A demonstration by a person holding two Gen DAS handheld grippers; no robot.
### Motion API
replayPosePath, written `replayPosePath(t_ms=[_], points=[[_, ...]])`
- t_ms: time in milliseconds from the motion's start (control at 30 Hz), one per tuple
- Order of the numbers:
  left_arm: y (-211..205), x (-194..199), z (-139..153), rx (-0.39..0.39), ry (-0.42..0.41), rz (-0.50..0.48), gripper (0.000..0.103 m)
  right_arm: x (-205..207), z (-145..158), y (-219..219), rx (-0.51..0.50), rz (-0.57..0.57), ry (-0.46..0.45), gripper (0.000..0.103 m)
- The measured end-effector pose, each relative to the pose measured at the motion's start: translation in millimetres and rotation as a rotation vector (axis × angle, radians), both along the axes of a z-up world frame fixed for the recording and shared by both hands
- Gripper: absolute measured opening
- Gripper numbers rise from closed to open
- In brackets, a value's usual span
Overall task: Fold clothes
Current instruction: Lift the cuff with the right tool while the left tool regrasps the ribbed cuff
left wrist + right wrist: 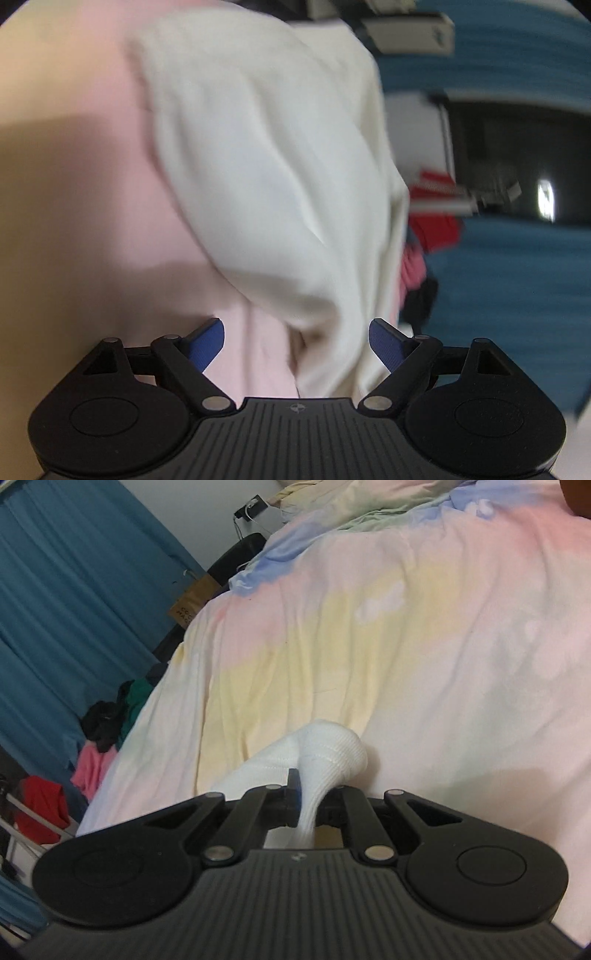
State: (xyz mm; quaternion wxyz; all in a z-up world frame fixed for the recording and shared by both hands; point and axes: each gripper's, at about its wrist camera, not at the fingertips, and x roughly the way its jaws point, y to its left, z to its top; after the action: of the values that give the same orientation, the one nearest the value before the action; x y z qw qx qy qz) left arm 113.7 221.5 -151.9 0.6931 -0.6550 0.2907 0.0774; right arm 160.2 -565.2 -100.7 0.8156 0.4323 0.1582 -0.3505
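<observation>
Across the right wrist view the bed [424,635] fills most of the frame, its pastel cover in pink, yellow and blue lying smooth and bare ahead of the right tool [312,797], with wide free room up to the rumpled bedding at the far end. Its left edge runs diagonally down the frame; beyond that edge hangs a blue curtain [74,590], and along the drop sits a heap of clothes [99,746] in pink, black, green and red.

Only this view shows the right tool clenched on a white garment [332,753]: a ribbed fold bulges just past the fingertips and rests on the cover, while a thin strip runs back between the jaws.

From the left wrist, blurred by motion, the same white garment [266,166] appears far larger, spread in soft folds over the pink cover [92,92], its near corner lying between the fingers. The left tool [297,345] is released, blue pads [208,345] standing wide apart and touching no cloth. To the right, past the garment's edge, this view shows a dark glossy surface [517,158] against the curtain, unseen from the other side.
</observation>
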Motion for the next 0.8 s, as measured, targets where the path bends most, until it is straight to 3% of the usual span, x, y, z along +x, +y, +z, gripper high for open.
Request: replayPosePath(t_ms=[100, 233, 367, 433, 667, 800], points=[[13.9, -0.2, -6.5, -0.008, -0.005, 0.074, 0.081, -7.6, 2.1, 2.5, -0.012, -0.006, 0.015, 0.006], [35.7, 2.0, -9.0, 0.023, 0.027, 0.156, 0.055, -6.1, 5.7, 5.3, -0.038, -0.01, 0.033, 0.006], [57.8, 3.6, -13.8, -0.016, 0.032, 0.205, 0.032, -1.1, 3.0, 4.9, -0.014, -0.032, 0.032, 0.007], [63.8, 2.8, -5.6, 0.03, 0.034, 0.217, 0.022, -2.6, 3.2, 4.1, -0.008, -0.032, 0.022, 0.007], [87.4, -14.5, 60.0, 0.088, -0.004, 0.138, 0.01, -6.2, 6.0, 3.7, -0.028, -0.025, 0.048, 0.006], [113.5, -36.2, 95.2, 0.094, 0.002, 0.083, 0.008, -13.1, 25.8, 11.6, -0.13, -0.003, 0.006, 0.006]])
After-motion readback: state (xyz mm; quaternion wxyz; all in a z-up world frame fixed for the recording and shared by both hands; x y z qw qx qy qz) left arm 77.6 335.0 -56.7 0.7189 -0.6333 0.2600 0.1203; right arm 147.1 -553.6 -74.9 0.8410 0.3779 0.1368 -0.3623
